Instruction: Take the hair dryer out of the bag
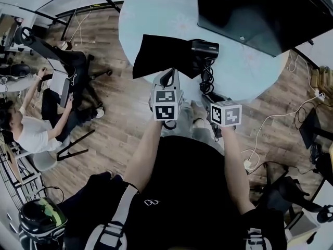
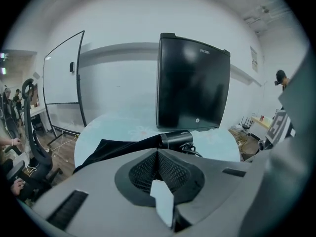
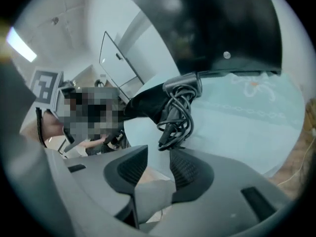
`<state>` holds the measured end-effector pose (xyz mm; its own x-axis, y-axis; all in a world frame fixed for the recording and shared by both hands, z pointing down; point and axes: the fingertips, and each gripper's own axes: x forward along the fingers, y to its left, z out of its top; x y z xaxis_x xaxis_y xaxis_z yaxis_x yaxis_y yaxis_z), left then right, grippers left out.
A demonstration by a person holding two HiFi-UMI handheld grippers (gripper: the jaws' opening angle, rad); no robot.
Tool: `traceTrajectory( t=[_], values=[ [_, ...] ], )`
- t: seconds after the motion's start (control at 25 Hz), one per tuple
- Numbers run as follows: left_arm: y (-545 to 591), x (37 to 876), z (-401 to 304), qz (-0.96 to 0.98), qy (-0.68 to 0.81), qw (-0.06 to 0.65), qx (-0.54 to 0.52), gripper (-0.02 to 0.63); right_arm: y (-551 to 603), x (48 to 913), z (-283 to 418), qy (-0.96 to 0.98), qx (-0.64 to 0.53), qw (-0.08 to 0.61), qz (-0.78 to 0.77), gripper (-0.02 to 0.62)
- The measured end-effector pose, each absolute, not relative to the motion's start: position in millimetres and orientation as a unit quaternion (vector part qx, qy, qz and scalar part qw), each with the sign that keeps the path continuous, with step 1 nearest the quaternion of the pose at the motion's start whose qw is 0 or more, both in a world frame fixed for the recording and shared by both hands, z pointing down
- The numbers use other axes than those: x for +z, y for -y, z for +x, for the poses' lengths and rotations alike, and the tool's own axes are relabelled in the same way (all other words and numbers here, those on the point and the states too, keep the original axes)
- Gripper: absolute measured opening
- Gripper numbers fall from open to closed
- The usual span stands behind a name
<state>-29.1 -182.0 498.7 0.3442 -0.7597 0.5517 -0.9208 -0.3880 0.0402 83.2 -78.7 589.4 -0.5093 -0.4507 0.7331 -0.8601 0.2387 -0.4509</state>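
Two grippers hovered off the table's [image 1: 156, 14] near edge: left gripper [image 2: 158, 153] pressed together, empty; right gripper [image 3: 158, 151] spread, empty. Hair dryer [image 1: 204, 49] lay on the table against the black bag [image 1: 156, 56], its cord [image 1: 207, 79] coiled at that edge.

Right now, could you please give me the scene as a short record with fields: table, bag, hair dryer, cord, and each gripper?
Table: round, pale blue
Bag: black, lying on the table
Hair dryer: black, at the bag's right end; cannot tell how much is still inside
Cord: coiled, beside the dryer, near the table's edge
Left gripper: shut, empty
Right gripper: open, empty, cord just ahead of it
Black box: large, at the table's far side
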Motion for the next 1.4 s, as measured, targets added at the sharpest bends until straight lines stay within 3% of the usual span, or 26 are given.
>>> traceTrajectory(
  t=[0.2, 0.32, 0.6, 1.08, 1.4],
  values=[
    [179, 489, -13, 0.812, 0.515, 0.185, 0.203, 0.014, 68, 579, 93, 0.755, 0.388, 0.292, 0.442, 0.144],
    [172, 484, -5, 0.814, 0.517, 0.186, 0.19, 0.014, 67, 557, 105, 0.767, 0.345, 0.292, 0.455, 0.124],
    [153, 442, 25, 0.836, 0.509, 0.157, 0.132, 0.014, 88, 475, 114, 0.817, 0.211, 0.203, 0.496, 0.098],
    [138, 283, 61, 0.871, 0.491, 0.015, 0.016, 0.014, 107, 284, 145, 0.827, 0.002, 0.017, 0.562, 0.003],
    [114, 222, 64, 0.865, 0.498, -0.019, -0.056, 0.012, 98, 216, 139, 0.816, -0.037, -0.068, 0.573, 0.003]
  ],
)
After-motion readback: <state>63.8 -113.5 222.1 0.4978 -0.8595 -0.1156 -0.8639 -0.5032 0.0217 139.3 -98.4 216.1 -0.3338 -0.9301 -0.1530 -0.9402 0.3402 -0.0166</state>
